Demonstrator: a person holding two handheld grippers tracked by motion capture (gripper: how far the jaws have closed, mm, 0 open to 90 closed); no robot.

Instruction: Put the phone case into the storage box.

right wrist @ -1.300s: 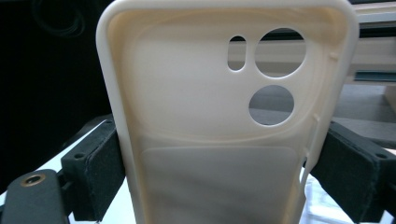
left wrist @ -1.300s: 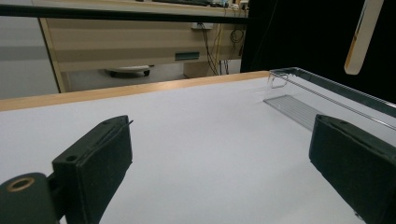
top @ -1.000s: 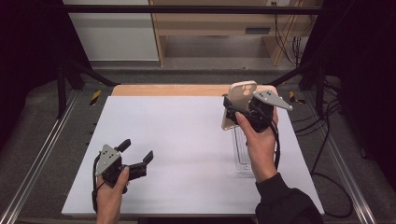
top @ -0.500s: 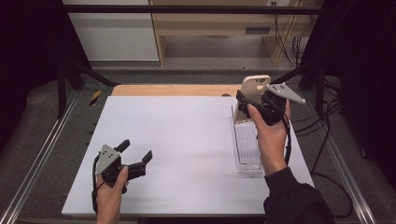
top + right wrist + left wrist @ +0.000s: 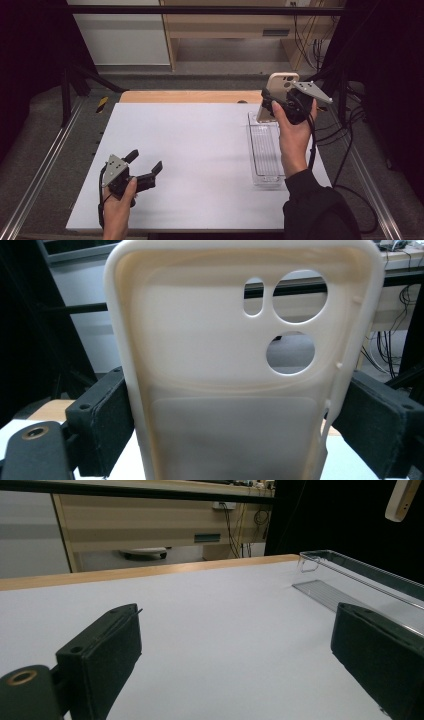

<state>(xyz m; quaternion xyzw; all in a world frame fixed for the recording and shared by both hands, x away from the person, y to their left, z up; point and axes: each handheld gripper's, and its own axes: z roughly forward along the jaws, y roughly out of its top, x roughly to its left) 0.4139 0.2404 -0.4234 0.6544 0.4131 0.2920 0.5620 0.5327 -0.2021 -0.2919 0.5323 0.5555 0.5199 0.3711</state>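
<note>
Two fingers of the right gripper (image 5: pixel 272 102) clamp a cream phone case (image 5: pixel 240 370) upright above the clear tray (image 5: pixel 265 150). Left gripper (image 5: pixel 145 167) rests on the desk (image 5: pixel 200 150), fingers spread apart and empty.

We hold the black two-jaw right gripper (image 5: pixel 272 102) raised, jaws clamped; the black two-jaw left gripper (image 5: pixel 145 164) rests low near us, jaws spread wide.

high view: overhead, facing forward-down | gripper views: low, along own jaws | shared: clear tray (image 5: pixel 265 150), phone case (image 5: pixel 240 365)
</note>
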